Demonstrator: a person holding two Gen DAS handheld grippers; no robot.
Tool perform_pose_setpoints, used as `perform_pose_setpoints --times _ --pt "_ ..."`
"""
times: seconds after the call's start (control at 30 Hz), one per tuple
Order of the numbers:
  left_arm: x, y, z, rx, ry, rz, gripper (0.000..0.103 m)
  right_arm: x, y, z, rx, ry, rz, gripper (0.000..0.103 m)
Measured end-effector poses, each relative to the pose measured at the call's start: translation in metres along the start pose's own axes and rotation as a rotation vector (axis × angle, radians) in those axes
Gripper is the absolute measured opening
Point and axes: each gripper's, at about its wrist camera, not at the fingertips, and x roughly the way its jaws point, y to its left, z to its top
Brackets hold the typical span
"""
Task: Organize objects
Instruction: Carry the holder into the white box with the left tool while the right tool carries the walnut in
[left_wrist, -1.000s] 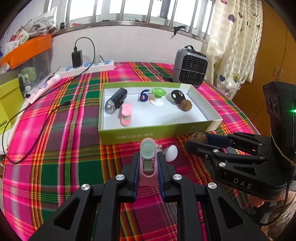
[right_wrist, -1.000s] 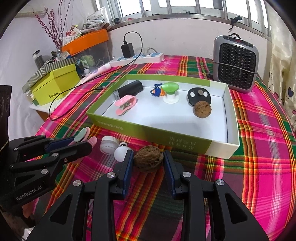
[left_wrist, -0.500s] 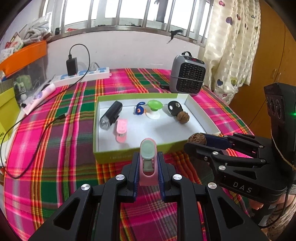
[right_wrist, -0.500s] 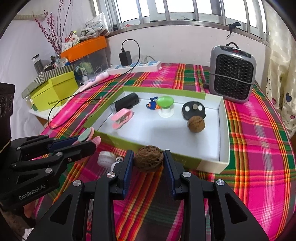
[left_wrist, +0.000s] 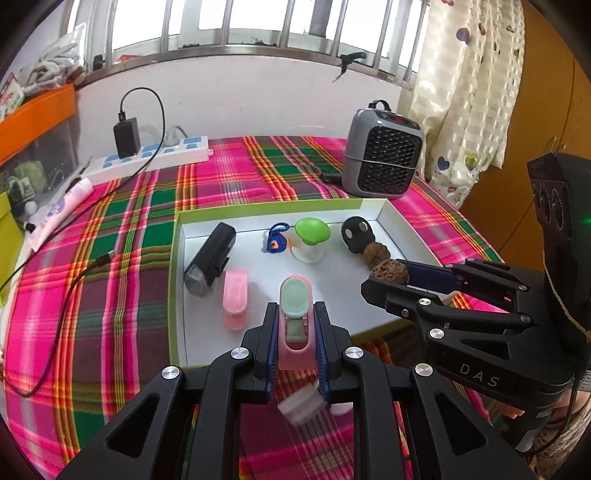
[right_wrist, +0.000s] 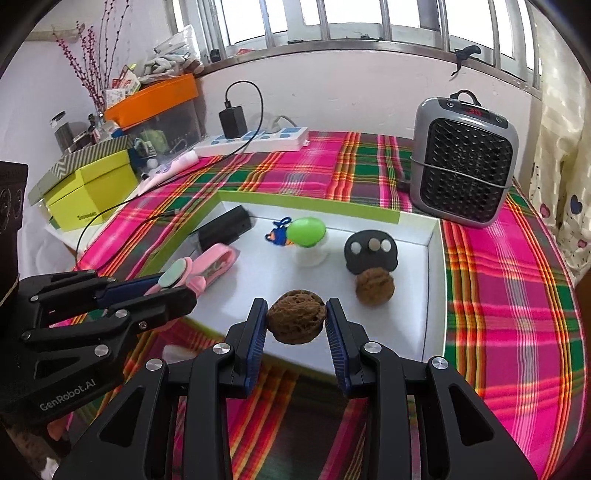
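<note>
Both views are lit brightly by daylight from the barred window (left_wrist: 258, 22), whose panes are blown out to white. Straight lines are bent by fisheye distortion, and the corners are vignetted black. The small white objects (left_wrist: 301, 404) below the fingers are smeared by blur.

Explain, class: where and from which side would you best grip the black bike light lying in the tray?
Probably across the black bike light's long narrow flanks at mid-body, coming from above. It lies flat, and the pink clip sits close beside its lens end, so jaws should straddle further back, clear of the tray wall.
</note>
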Motion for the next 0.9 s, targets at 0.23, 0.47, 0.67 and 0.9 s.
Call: perform_pose_setpoints --times 0.23,0.47,0.67,0.9 --pt "0.017 0.003 0.012 0.009 0.01 0.006 0.016 0.013 -0.007 0.009 -0.005 0.013 -0.006 0.034" --pt "0.032 0.006 0.02 0.01 0.026 0.011 0.016 0.027 -0.012 0.016 -0.002 0.03 -0.005 0.034" --pt "0.043 0.008 0.024 0.016 0.039 0.013 0.016 0.038 -0.015 0.02 -0.006 0.048 -0.004 0.034" --pt "0.052 0.009 0.027 0.019 0.048 0.019 0.016 0.047 -0.016 0.023 -0.019 0.064 -0.009 0.034"
